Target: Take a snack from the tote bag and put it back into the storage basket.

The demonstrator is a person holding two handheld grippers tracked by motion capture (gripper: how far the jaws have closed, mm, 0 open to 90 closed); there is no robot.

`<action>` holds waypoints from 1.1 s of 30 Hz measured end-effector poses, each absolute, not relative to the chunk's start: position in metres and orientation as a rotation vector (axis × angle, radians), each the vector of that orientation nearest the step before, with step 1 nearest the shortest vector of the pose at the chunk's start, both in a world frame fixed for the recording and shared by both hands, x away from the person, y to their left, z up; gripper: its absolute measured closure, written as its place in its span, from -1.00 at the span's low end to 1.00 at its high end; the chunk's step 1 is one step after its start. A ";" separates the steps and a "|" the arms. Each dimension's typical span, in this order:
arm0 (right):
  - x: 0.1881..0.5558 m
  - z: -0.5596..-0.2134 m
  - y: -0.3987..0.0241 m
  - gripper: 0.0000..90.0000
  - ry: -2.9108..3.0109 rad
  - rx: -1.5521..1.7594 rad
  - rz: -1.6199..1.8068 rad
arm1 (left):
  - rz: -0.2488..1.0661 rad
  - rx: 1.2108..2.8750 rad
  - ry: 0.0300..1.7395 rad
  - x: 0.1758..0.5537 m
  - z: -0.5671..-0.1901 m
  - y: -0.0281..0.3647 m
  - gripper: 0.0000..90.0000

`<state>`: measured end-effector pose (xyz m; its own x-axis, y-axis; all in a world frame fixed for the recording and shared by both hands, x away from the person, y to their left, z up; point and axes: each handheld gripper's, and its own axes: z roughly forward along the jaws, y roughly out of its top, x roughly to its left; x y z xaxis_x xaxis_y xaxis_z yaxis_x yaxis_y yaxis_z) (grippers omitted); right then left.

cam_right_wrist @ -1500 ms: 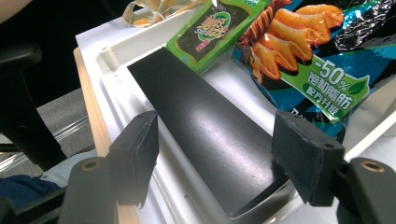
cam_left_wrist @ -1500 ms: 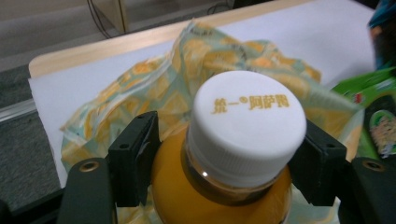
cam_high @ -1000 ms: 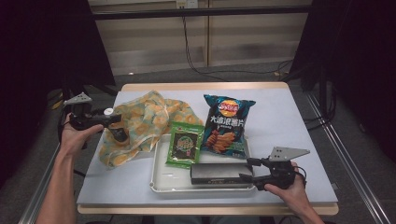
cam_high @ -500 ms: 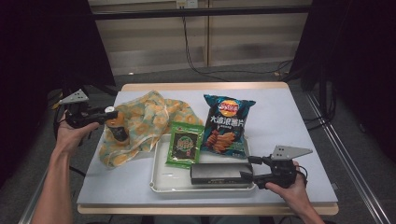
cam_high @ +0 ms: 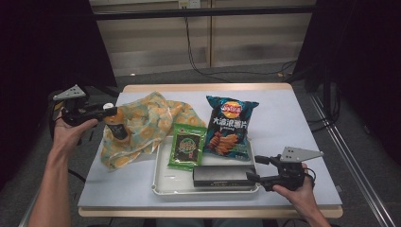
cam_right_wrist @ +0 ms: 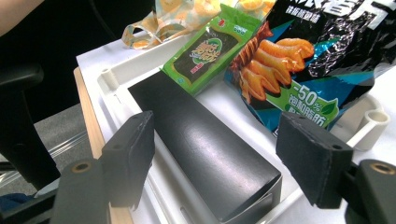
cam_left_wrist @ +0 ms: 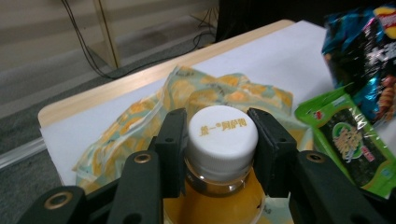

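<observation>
Left tongs [cam_left_wrist: 219,140], having just closed, grip the white cap of an orange-juice plastic bottle [cam_left_wrist: 222,135] at frame centre. Right tongs [cam_right_wrist: 229,154] stand open beside a long black box [cam_right_wrist: 205,154].

Your left hand-held gripper [cam_left_wrist: 219,140], matt black plastic with brass-coloured rivets, clamps the smooth white plastic cap [cam_left_wrist: 222,134] of a clear, glossy bottle [cam_left_wrist: 212,203]. Beneath it, near the table's left edge, lies a soft, crumpled cloth [cam_high: 146,124] with an orange print. The table [cam_high: 293,118] wears a matt pale sheet over a light wood rim. In the smooth cream plastic tray [cam_right_wrist: 112,77] by the front edge rest a satin black box [cam_right_wrist: 205,154], a shiny green packet [cam_right_wrist: 210,49] and a glossy foil crisp bag [cam_right_wrist: 317,60].
</observation>
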<state>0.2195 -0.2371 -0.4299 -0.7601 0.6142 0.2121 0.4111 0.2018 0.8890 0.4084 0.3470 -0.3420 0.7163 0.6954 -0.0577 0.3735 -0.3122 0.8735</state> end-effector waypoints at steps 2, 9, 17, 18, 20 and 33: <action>0.219 -0.430 -0.238 -0.37 2.281 0.987 1.587 | 0.412 1.925 0.826 0.404 -0.335 0.347 0.32; 0.220 -0.428 -0.241 -0.38 2.269 0.987 1.597 | 0.384 1.882 0.818 0.388 -0.308 0.350 0.32; 0.220 -0.429 -0.241 -0.38 2.262 0.990 1.605 | 0.368 1.891 0.756 0.357 -0.286 0.339 0.32; 0.220 -0.429 -0.241 -0.38 2.263 0.989 1.604 | 0.353 1.881 0.753 0.353 -0.284 0.337 0.31; 0.219 -0.429 -0.241 -0.38 2.265 0.982 1.602 | 0.343 1.869 0.748 0.346 -0.280 0.335 0.32; 0.218 -0.428 -0.244 -0.38 2.257 0.978 1.607 | 0.308 1.890 0.693 0.314 -0.276 0.291 0.32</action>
